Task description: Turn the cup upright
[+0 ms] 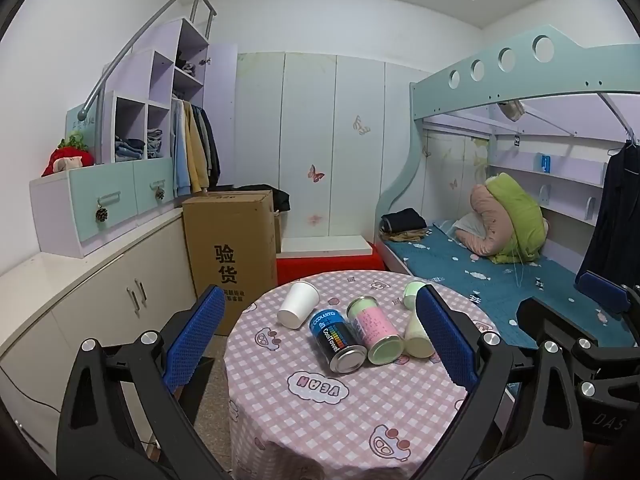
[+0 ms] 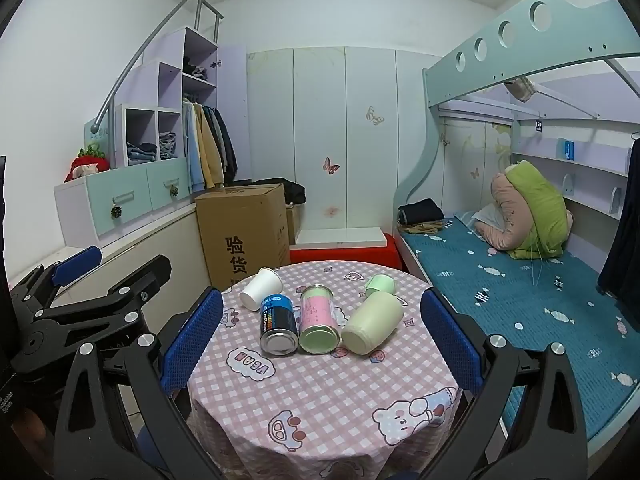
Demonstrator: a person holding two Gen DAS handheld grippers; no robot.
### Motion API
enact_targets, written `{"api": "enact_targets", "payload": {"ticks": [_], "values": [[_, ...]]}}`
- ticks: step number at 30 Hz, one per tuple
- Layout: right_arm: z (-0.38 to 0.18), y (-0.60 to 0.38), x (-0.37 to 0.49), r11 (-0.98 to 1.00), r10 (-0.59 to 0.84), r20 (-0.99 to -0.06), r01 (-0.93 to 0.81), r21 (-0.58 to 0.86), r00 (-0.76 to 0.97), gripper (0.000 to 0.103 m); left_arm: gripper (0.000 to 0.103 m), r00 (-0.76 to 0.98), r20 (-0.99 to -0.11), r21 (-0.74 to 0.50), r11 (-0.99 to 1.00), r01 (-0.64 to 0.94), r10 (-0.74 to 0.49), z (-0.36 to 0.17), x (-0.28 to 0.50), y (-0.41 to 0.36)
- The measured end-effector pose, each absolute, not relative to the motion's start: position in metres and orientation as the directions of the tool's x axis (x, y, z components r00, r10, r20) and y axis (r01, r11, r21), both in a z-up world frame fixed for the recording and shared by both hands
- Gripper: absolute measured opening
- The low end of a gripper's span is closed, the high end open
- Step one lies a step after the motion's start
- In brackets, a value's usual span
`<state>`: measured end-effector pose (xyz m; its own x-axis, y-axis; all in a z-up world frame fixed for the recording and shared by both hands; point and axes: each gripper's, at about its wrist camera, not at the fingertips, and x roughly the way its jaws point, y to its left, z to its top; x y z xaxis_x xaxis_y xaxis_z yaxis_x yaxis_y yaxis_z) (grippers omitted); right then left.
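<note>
We see a round table (image 2: 320, 392) under a pink checked cloth, and on it 5 things lying on their sides. Taking the pink-and-green can (image 2: 318, 320) as our landmark: the white paper cup (image 2: 261, 289) lies to its left and farther back, tipped over with its mouth toward the far edge of the table and its base toward us. The dark blue can (image 2: 278, 326) lies just left of the landmark, touching or nearly touching it. The pale cream cup (image 2: 372, 323) lies just right of it, base toward us, and a small mint green cup (image 2: 381, 284) lies behind that one.

The right gripper (image 2: 320, 344) hangs above the near part of the table with its 2 blue-padded fingers (image 2: 192, 344) spread wide and nothing between them. The left gripper (image 1: 316, 344) is likewise spread wide and holds nothing; in its view the white paper cup (image 1: 298, 304) again lies left of and behind the pink-and-green can (image 1: 374, 330). Neither gripper touches anything on the table.
</note>
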<state>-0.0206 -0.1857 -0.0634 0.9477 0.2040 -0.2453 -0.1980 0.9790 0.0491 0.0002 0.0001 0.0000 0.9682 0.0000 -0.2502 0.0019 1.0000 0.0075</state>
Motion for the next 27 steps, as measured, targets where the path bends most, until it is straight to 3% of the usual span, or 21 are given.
{"api": "enact_targets", "payload": {"ticks": [27], "values": [[-0.0677,-0.1851,-0.0159,0.980,0.201,-0.254,-0.194,0.050,0.946,0.096,0.097,0.968,-0.253,0.009,1.000,0.001,0.001,-0.0002,0.0007,0.0001]]}}
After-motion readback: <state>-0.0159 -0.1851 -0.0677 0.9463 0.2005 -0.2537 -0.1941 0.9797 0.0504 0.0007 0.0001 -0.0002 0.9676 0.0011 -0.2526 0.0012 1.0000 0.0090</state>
